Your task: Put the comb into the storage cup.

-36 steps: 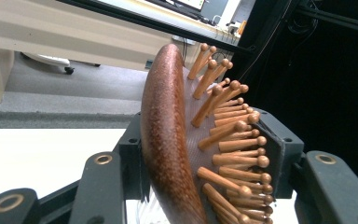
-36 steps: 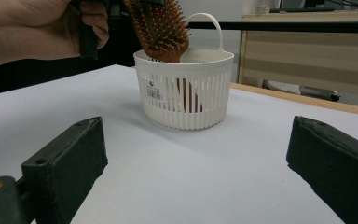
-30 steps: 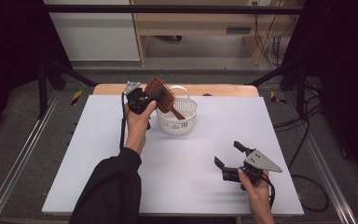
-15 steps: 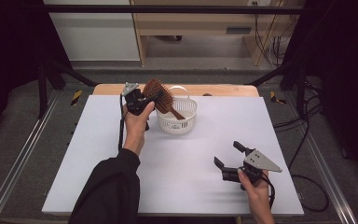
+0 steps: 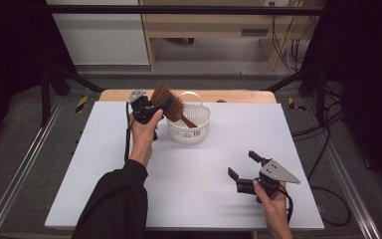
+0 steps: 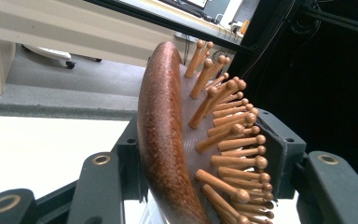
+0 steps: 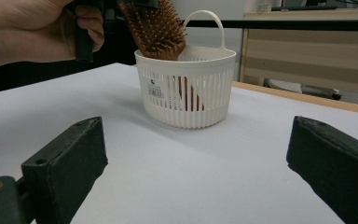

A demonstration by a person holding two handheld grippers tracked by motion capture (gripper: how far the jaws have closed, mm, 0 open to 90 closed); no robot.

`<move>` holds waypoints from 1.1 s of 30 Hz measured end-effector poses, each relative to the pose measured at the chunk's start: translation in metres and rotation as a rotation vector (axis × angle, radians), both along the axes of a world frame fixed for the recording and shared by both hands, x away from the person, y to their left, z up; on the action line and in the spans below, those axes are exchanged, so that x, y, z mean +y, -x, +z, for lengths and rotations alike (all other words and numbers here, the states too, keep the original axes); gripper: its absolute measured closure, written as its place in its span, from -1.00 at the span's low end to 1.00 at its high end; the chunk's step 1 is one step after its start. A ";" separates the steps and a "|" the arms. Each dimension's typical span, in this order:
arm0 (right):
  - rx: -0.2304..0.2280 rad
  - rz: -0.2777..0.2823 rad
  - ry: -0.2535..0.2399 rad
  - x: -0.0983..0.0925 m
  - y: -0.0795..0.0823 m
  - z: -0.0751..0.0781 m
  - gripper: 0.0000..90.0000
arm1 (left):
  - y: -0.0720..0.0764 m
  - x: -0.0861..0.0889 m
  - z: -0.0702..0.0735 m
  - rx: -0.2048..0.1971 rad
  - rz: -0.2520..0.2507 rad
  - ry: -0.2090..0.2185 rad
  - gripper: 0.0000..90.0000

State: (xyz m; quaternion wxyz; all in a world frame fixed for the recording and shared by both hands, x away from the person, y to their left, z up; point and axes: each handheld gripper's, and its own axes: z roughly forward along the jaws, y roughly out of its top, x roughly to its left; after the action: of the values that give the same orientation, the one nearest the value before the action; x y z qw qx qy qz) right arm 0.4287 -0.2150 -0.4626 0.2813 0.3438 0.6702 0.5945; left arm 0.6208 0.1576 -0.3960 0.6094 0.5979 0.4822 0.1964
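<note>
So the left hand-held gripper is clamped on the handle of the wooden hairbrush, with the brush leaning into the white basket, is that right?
Not quite. The left hand-held gripper is clamped on the bristled head of the wooden hairbrush, not its handle; the left gripper view shows the jaws either side of the head and pins. The handle end is what leans down into the white basket, as the high view shows.

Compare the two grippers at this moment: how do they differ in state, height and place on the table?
The left gripper is shut on the wooden hairbrush; the right gripper is open with nothing between its jaws. The left is raised beside the white basket, the brush handle reaching down into it; the right sits low at the table's near edge. Both are hand-held, with black jaws.
</note>
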 end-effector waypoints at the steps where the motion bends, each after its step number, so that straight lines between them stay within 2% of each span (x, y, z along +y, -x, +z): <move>1: 0.000 0.000 0.000 0.000 0.000 0.000 -0.88 | 0.000 0.000 0.000 0.000 0.000 0.000 -0.01; 33: 0.002 0.001 0.002 0.000 0.000 0.000 -0.89 | 0.001 0.003 -0.002 -0.001 0.000 -0.008 -0.03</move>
State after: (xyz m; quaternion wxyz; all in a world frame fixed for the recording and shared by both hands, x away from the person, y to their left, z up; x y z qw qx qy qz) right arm 0.4287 -0.2147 -0.4627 0.2807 0.3437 0.6712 0.5937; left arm 0.6198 0.1609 -0.3980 0.6073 0.6002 0.4811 0.1987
